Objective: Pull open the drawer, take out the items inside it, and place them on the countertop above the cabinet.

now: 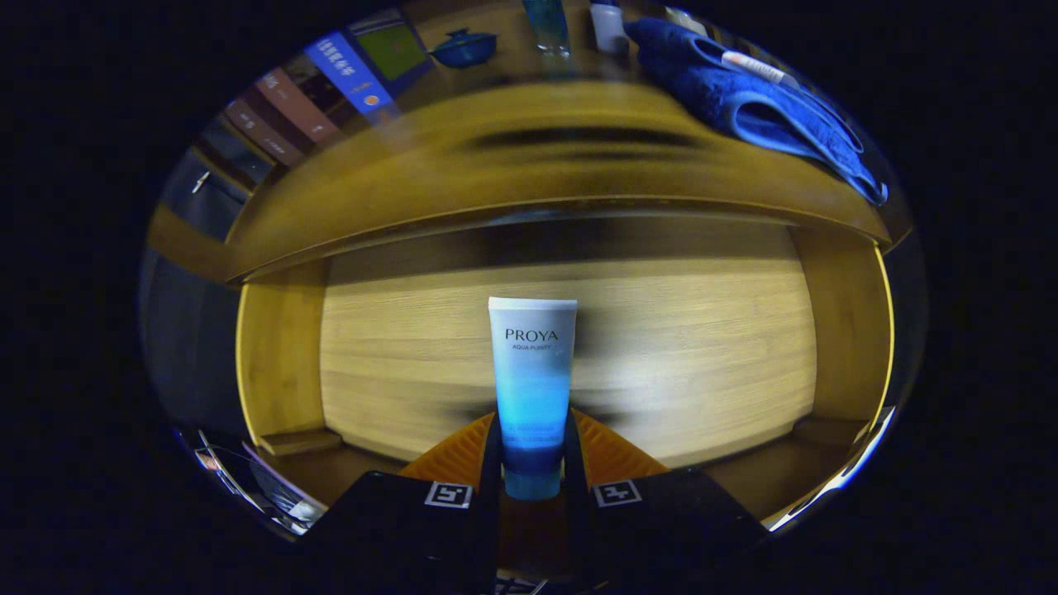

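My tool is closed narrow on a blue-and-white tube, both fingers pressing its lower end from left and right. The tube stands upright between them, above the open wooden drawer, whose floor lies beyond it. Farther off, the surface above the cabinet carries a blue towel at the far right.

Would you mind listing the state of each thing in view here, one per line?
drawer: pulled open, wooden floor showing.
tube: gripped at its lower end, standing up between the fingers over the drawer.
gripper: shut on the tube, both fingers pressing its sides.
blue towel: lying crumpled on the countertop beyond the drawer.
blue lidded pot: lid on, far back.
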